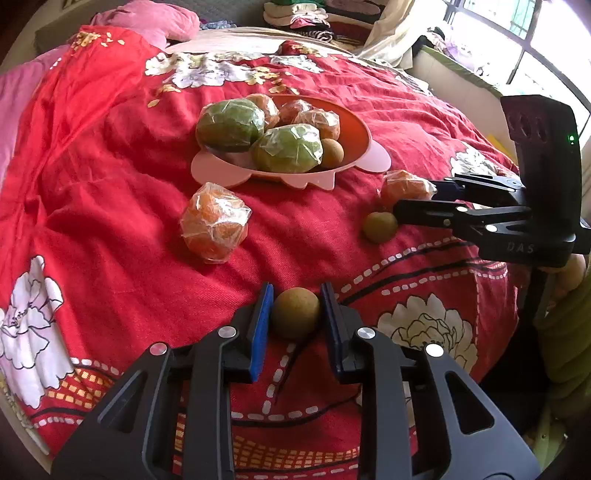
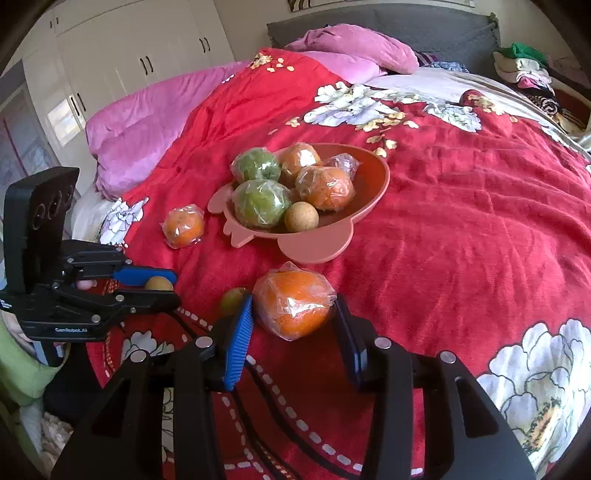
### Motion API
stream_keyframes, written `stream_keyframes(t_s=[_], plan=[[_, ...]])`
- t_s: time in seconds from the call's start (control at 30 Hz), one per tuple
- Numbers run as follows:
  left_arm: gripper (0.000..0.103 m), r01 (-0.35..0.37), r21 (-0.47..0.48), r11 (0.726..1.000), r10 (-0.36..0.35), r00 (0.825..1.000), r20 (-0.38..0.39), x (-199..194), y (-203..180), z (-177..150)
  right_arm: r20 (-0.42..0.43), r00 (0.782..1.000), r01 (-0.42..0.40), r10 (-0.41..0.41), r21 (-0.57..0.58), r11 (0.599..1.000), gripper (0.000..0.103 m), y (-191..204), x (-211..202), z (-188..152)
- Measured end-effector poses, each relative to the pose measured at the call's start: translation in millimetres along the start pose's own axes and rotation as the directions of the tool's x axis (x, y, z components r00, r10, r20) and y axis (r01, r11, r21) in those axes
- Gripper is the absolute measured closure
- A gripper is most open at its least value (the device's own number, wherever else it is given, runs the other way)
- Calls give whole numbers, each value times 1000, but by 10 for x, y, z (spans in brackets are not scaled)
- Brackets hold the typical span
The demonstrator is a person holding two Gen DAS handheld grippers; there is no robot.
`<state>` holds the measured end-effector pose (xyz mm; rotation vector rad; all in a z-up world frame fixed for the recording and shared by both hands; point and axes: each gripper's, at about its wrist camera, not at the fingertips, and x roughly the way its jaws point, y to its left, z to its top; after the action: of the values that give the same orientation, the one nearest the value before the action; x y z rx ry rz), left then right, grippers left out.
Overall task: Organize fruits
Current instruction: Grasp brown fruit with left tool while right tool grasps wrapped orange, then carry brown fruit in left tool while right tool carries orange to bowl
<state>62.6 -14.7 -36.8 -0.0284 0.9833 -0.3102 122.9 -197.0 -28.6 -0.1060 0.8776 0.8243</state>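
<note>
A pink bowl on the red bedspread holds two wrapped green fruits, wrapped oranges and a small brown fruit. My left gripper is open around a small brown fruit lying on the bedspread. My right gripper is open around a wrapped orange on the bedspread. Another small brown fruit lies beside the right gripper. One more wrapped orange lies left of the bowl.
Pink pillows and a grey headboard lie beyond the bowl. Folded clothes are stacked at the far corner. White wardrobes stand to the left, a window to the right.
</note>
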Motion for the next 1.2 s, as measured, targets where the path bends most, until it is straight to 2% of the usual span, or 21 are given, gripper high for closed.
stream_keyframes(t_s=[0.3, 0.63, 0.87, 1.2], plan=[[84, 31, -4, 999, -31, 999, 34, -134, -35, 92, 39, 999, 12, -12, 15, 1000, 62, -32, -161, 23], [84, 57, -17, 998, -55, 994, 94, -203, -36, 460, 88, 996, 22, -23, 11, 1000, 62, -16, -309, 139], [84, 43, -22, 999, -40, 992, 117, -169, 20, 710, 111, 993, 34, -36, 13, 999, 62, -37, -380, 256], [84, 20, -6, 1000, -20, 993, 116, -62, 56, 985, 167, 984, 58, -55, -9, 998, 62, -105, -484, 627]])
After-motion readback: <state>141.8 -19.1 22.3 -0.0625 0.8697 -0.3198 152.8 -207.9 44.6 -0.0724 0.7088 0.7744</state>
